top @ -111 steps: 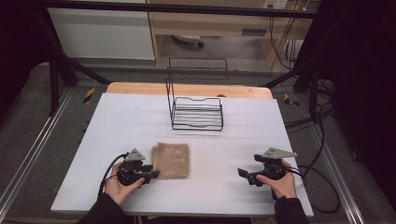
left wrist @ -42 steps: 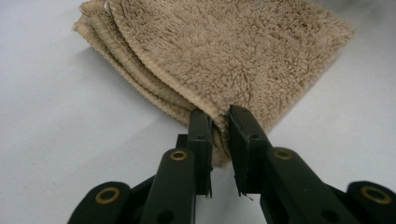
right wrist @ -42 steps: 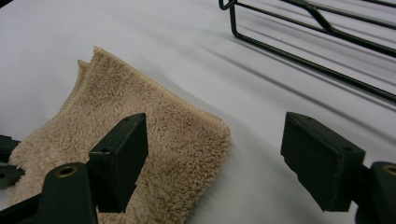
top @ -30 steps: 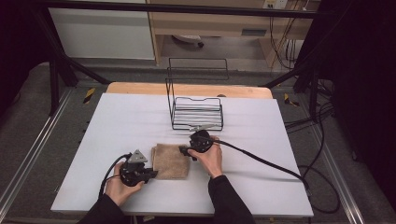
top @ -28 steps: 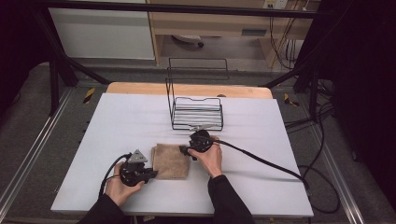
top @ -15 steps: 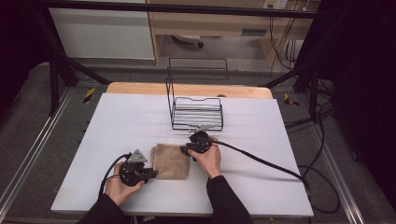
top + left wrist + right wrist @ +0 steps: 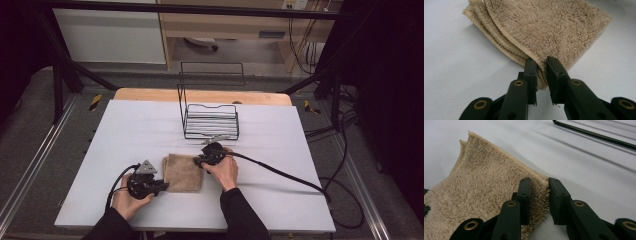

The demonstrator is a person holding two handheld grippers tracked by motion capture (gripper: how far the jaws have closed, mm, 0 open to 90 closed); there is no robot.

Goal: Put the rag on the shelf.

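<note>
A folded tan towel (image 7: 182, 172) lies flat on the white table (image 7: 125, 125), near its front edge. My left gripper (image 7: 162, 186) sits at the towel's near left corner. In the left gripper view the left gripper (image 7: 541, 65) is shut on the layered corner of the towel (image 7: 544, 27). My right gripper (image 7: 199, 161) is at the towel's far right corner. Its jaws have just been closing. In the right gripper view the right gripper (image 7: 539, 183) pinches the hemmed corner of the towel (image 7: 481, 182) between its pads.
A black wire rack (image 7: 210, 122) stands just behind the right hand, close to its gripper. The right gripper's cable (image 7: 280, 172) trails across the table to the right. A wooden strip (image 7: 150, 95) borders the table's far edge.
The right hand has come from the table's right side to the towel's far right corner. Over the last second both hands hold still and the towel lies as before.
</note>
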